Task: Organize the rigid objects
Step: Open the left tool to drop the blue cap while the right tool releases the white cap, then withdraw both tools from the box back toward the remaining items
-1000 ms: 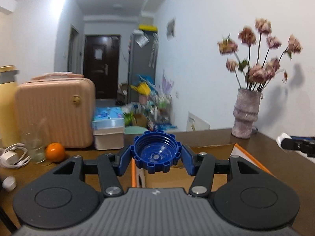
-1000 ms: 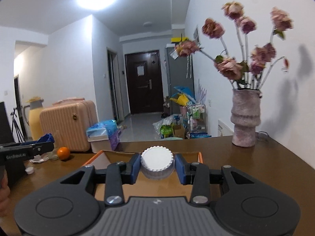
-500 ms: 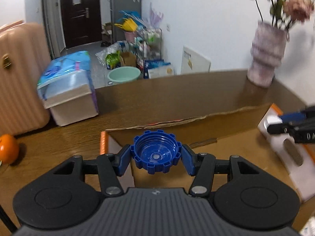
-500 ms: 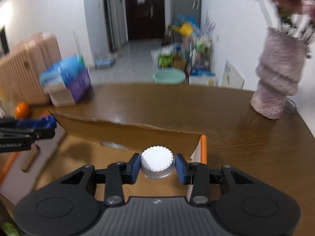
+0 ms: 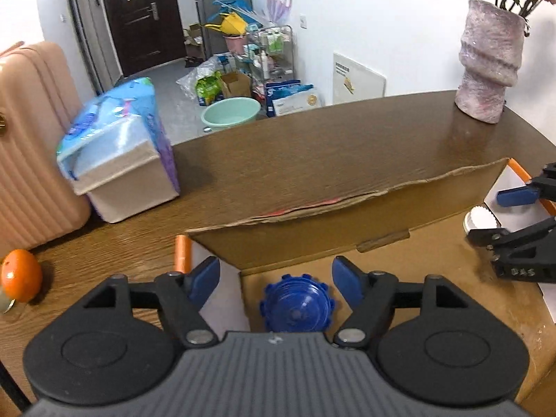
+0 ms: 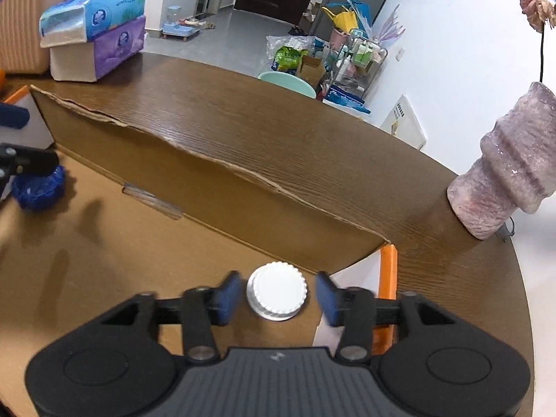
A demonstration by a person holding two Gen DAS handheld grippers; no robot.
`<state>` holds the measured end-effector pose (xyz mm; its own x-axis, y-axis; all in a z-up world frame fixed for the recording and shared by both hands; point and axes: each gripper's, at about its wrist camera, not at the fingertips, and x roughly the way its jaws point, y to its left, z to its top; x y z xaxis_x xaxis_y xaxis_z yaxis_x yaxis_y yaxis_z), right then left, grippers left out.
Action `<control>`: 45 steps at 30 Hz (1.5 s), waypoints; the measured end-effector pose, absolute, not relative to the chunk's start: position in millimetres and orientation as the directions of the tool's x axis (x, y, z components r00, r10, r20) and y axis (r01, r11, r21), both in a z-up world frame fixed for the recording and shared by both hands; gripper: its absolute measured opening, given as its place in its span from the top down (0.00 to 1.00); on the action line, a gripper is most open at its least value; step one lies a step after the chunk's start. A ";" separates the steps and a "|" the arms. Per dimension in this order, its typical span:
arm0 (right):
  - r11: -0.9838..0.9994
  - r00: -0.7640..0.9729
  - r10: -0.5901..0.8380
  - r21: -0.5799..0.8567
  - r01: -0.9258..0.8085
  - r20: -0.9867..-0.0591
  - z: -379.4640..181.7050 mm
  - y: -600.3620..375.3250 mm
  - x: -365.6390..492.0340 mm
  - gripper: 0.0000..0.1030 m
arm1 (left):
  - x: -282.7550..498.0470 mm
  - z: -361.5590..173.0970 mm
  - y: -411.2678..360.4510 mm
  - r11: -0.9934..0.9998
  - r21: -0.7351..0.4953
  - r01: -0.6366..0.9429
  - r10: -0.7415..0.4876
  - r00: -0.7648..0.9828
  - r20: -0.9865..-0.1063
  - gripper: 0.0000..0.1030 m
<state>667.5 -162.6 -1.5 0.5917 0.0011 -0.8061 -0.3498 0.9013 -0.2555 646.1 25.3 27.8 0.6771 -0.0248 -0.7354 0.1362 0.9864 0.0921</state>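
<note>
Left gripper [image 5: 276, 279]: we see its jaws opening, the blue pads standing clear on either side of the blue cap, nothing pressed between them.
Blue cap [image 5: 296, 309]: we find it lying on the floor of the cardboard box, at the box's left end, between the left pads but apart from both; in the right wrist view it shows at the far left [image 6: 39, 187].
Right gripper [image 6: 278, 299]: we see its jaws opening too, with a gap on each side of the white cap.
White cap [image 6: 277, 294]: ribbed round the edge, it sits in the right-hand corner of the box, beside the orange trim.
Cardboard box [image 5: 347, 222]: open and shallow, with a torn back wall; it rests on the wooden table [image 5: 312, 160].
Around: we note a mottled pink vase [image 5: 490, 66] at the table's far right, a tissue pack [image 5: 114, 146] and an orange [image 5: 21, 274] to the left.
</note>
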 end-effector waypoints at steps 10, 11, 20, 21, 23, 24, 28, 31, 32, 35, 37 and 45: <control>0.942 0.651 0.085 -0.153 -0.300 -0.754 85.2 -193.9 614.4 0.34 | 581.2 108.2 43.1 0.996 0.045 0.075 -0.022 0.714 -0.700 0.10; 0.946 0.652 0.110 -0.121 -0.300 -0.750 94.6 -197.4 607.0 0.33 | 570.5 117.3 43.0 0.996 0.043 0.074 -0.024 0.723 -0.690 0.07; 0.967 0.730 0.226 0.060 -0.246 -0.645 149.0 -217.1 524.1 0.20 | 456.0 158.4 28.1 0.993 0.085 0.086 -0.031 0.858 -0.513 0.01; 0.970 0.749 0.220 0.057 -0.237 -0.625 153.0 -216.9 513.1 0.19 | 444.7 159.9 27.2 0.993 0.082 0.083 -0.032 0.871 -0.490 0.01; 0.970 0.783 0.225 0.057 -0.237 -0.580 159.5 -218.2 490.5 0.18 | 424.2 162.7 28.4 0.995 0.069 0.071 -0.033 0.897 -0.442 0.01; 0.969 0.799 0.231 0.059 -0.239 -0.556 162.3 -219.3 479.3 0.16 | 413.3 164.4 28.8 0.996 0.065 0.063 -0.031 0.910 -0.413 0.01; 0.972 0.891 0.228 0.036 -0.233 -0.392 165.1 -221.3 426.4 0.03 | 370.4 159.0 34.5 0.999 0.037 0.017 -0.008 0.968 -0.249 0.00; 0.980 0.959 0.194 0.000 -0.199 -0.208 154.6 -220.4 386.5 0.00 | 348.6 145.7 36.7 0.999 0.021 -0.026 0.030 0.979 -0.201 0.00; 0.981 0.968 0.188 -0.013 -0.193 -0.163 149.3 -219.4 374.2 0.00 | 343.5 141.1 37.6 0.999 0.019 -0.038 0.041 0.979 -0.202 0.00; 0.981 0.976 0.182 -0.048 -0.189 -0.120 136.3 -215.7 345.3 0.00 | 328.0 128.7 43.5 0.998 -0.004 -0.064 0.062 0.981 -0.186 0.00; 0.983 0.979 0.169 -0.053 -0.176 -0.118 130.5 -215.0 331.5 0.00 | 315.9 121.1 46.6 0.997 -0.009 -0.079 0.077 0.983 -0.170 0.00; 0.992 0.973 0.128 0.040 -0.122 -0.190 96.3 -234.7 298.2 0.05 | 242.0 85.1 59.5 0.987 -0.048 -0.151 0.146 0.985 -0.086 0.00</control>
<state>298.2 -234.7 96.3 0.9734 0.1278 -0.1900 -0.1223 0.9917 0.0403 242.0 59.5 85.1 0.9855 0.1464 -0.0863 -0.1509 0.9874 -0.0481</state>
